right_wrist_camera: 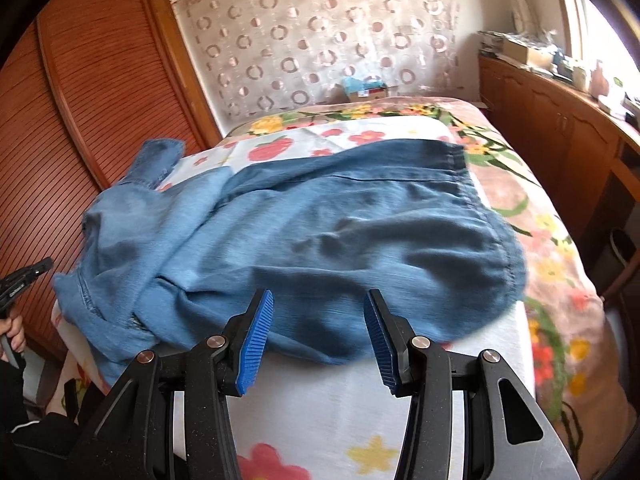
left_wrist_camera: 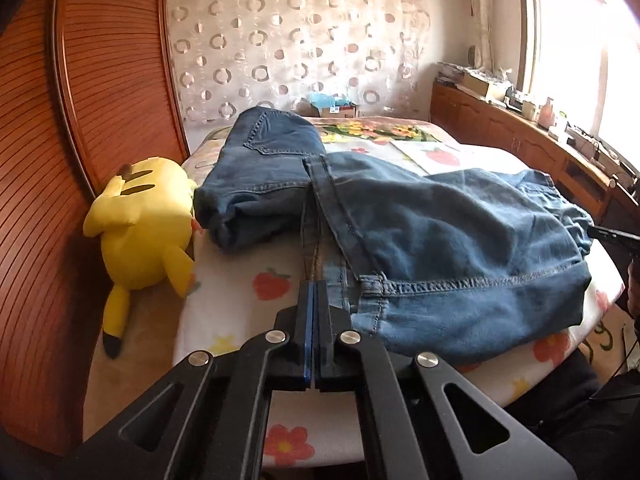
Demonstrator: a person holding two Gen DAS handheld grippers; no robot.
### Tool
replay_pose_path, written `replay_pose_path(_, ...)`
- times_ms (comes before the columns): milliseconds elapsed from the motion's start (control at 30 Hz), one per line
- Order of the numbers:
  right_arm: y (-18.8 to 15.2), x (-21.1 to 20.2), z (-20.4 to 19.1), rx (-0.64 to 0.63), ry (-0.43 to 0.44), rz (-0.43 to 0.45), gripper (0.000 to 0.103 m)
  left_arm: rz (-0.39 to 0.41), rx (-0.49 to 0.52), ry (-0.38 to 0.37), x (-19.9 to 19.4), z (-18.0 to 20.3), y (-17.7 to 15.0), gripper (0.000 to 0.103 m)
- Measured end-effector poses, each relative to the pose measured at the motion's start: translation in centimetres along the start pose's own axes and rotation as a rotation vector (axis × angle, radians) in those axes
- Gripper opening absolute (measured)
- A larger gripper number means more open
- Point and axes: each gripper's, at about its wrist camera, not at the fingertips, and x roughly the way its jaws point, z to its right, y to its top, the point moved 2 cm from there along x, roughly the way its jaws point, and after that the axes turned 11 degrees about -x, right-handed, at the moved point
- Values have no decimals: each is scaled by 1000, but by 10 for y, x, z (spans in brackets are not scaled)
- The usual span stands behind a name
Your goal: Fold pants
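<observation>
Blue denim pants [left_wrist_camera: 420,232] lie in loose folds on the floral bed cover [left_wrist_camera: 240,292]. One part lies folded at the back left, the waistband end lies at the front right. My left gripper [left_wrist_camera: 314,286] is shut, with its tips just at the near edge of the waistband; no cloth shows between its pads. In the right wrist view the pants [right_wrist_camera: 320,232] spread across the bed. My right gripper [right_wrist_camera: 318,312] is open and empty, just above their near edge. The left gripper [right_wrist_camera: 38,268] also shows at the left edge there.
A yellow plush toy [left_wrist_camera: 140,220] lies at the bed's left edge against a wooden slatted wardrobe [left_wrist_camera: 80,100]. A cluttered wooden cabinet [left_wrist_camera: 520,128] runs along the right under the window. A cardboard box [right_wrist_camera: 366,90] sits behind the bed.
</observation>
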Motion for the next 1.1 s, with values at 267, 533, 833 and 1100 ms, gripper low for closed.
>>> replay_pose_path(267,-11,-13,20,48,-51,8,49,8,25,-23,3,18,8,28)
replay_pose_path(533,-18,-15,34,88,-97,2,49,-20,42,-93,20,49,9,75)
replay_pose_path(833,-18,-11,45,128,-138,-5,49,-33,87,-134,35,96,11,78)
replay_pose_path(1100,-14,-7,53,154,-160,-17,50,-30,117,-158,41,123,16,78)
